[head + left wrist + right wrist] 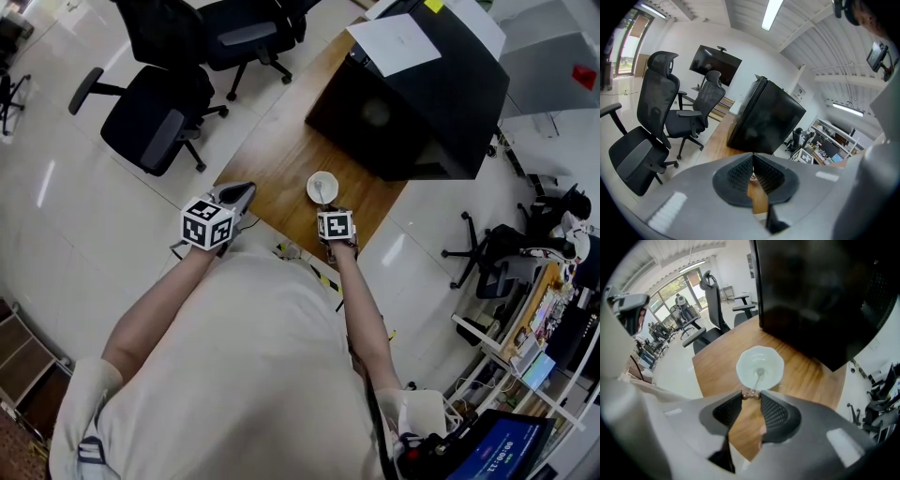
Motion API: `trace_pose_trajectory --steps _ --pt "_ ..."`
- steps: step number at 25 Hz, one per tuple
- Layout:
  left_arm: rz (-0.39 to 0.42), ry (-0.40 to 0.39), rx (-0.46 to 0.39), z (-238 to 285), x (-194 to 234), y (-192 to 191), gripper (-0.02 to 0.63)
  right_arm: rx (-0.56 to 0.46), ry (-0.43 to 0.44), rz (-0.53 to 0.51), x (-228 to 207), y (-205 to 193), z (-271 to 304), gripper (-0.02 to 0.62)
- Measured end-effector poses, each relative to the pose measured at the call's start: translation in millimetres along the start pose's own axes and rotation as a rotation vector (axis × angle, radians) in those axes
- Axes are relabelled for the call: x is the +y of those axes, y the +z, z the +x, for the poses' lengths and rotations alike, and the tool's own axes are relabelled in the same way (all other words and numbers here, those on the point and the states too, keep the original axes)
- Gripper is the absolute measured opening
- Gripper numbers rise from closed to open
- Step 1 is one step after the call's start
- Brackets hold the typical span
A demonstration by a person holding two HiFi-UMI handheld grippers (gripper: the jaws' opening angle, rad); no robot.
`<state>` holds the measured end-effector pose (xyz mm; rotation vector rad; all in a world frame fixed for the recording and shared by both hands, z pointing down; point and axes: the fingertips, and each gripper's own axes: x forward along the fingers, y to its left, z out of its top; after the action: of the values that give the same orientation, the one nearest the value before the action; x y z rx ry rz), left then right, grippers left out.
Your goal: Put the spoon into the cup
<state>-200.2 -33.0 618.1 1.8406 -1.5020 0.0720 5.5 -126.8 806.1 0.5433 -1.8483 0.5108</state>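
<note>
A white cup (322,187) with a scalloped rim stands on the wooden table (281,150) near its front edge. The spoon (758,377) leans inside the cup (760,367), bowl down at the bottom. Its brown handle end sticks out over the near rim. My right gripper (750,397) points steeply down just before the cup, its tips shut on that handle end. In the head view the right gripper (328,208) sits right at the cup's near side. My left gripper (246,190) hangs at the table's left front edge, shut with nothing in it; its tips (751,161) meet.
A large black box (422,94) with a white sheet of paper (394,42) on top fills the far end of the table, close behind the cup. Black office chairs (155,117) stand on the pale floor to the left.
</note>
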Motion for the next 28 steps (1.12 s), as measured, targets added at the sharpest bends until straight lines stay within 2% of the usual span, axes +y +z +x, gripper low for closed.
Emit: trace_pose_trajectory --steps 6,12,14,17,21,25,28 --pt "0.022 -0.017 0.01 1.6 0.4 5.7 0.0 -0.088 0.016 -0.008 1.1 6.2 -3.6 0.132" --pt "0.043 -0.049 0.026 1.1 -3.2 7.9 0.0 -0.196 0.047 0.014 11.5 18.1 -22.5 0.163" --pt "0.053 -0.053 0.03 0.9 -1.1 10.0 0.0 -0.283 0.081 0.02 20.8 32.0 -37.5 0.166" --pt "0.078 -0.075 0.044 6.4 2.9 13.6 0.0 -0.501 0.121 0.061 29.9 57.9 -76.5 0.166" --pt "0.091 -0.105 0.047 18.2 10.0 25.2 0.0 -0.725 0.102 0.095 25.4 86.7 -134.9 0.164" --pt "0.098 -0.11 0.05 24.1 16.8 34.9 0.0 -0.855 0.11 0.131 24.3 104.8 -181.2 0.135" --pt "0.099 -0.124 0.045 32.5 11.8 36.0 0.0 -0.88 0.105 0.133 21.1 99.5 -196.9 0.127"
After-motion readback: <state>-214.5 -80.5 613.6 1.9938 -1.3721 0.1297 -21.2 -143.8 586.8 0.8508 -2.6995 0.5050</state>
